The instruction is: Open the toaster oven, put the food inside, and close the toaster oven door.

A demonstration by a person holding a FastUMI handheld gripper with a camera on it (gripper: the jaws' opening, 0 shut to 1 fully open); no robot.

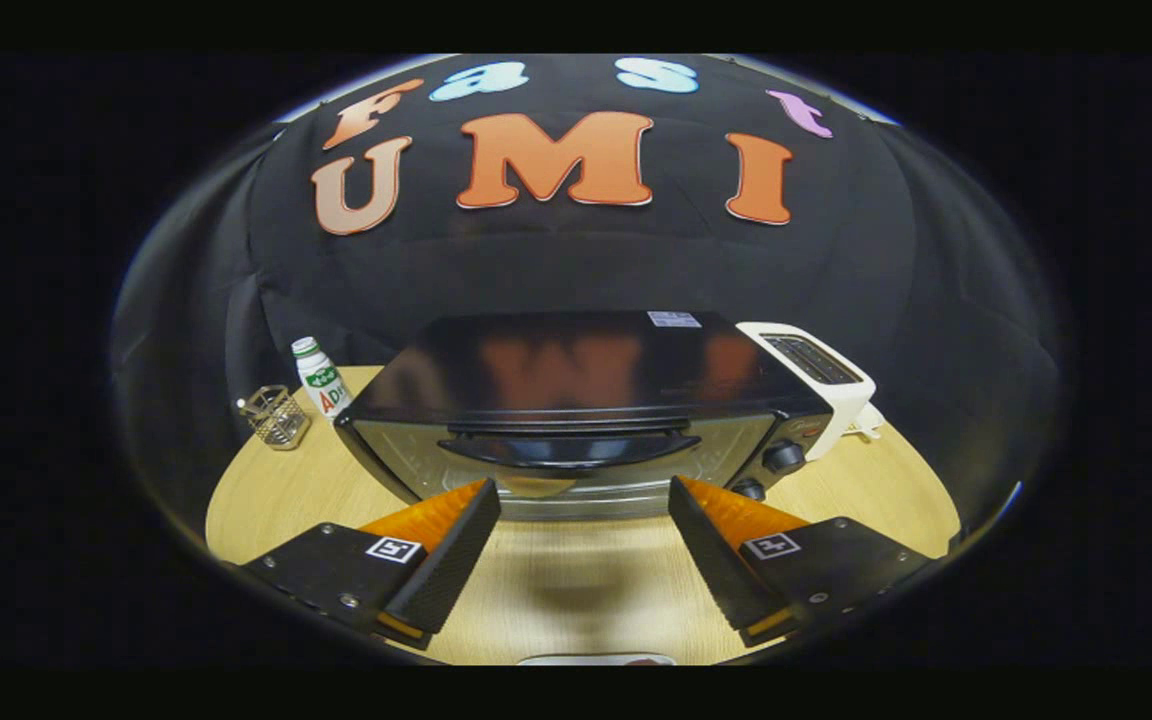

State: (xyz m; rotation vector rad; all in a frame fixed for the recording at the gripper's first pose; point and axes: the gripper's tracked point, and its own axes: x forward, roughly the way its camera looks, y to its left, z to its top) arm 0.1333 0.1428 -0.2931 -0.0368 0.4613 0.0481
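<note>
A black toaster oven (576,385) stands on the wooden table (886,500), just beyond my fingers. Its glass door is closed, with a dark curved handle (568,448) across the top of the door. Two knobs (784,457) sit on its right panel. My gripper (584,490) is open, its fingertips spread wide in front of the door's lower edge, with nothing between them. A sliver of a pale plate or dish (596,660) shows at the near table edge, below the fingers; what lies on it is hidden.
A white slot toaster (821,375) stands right behind the oven's right side. Left of the oven are a small white bottle with a green label (321,385) and a clear glass cup (276,415). Bare tabletop lies between my fingers and the oven.
</note>
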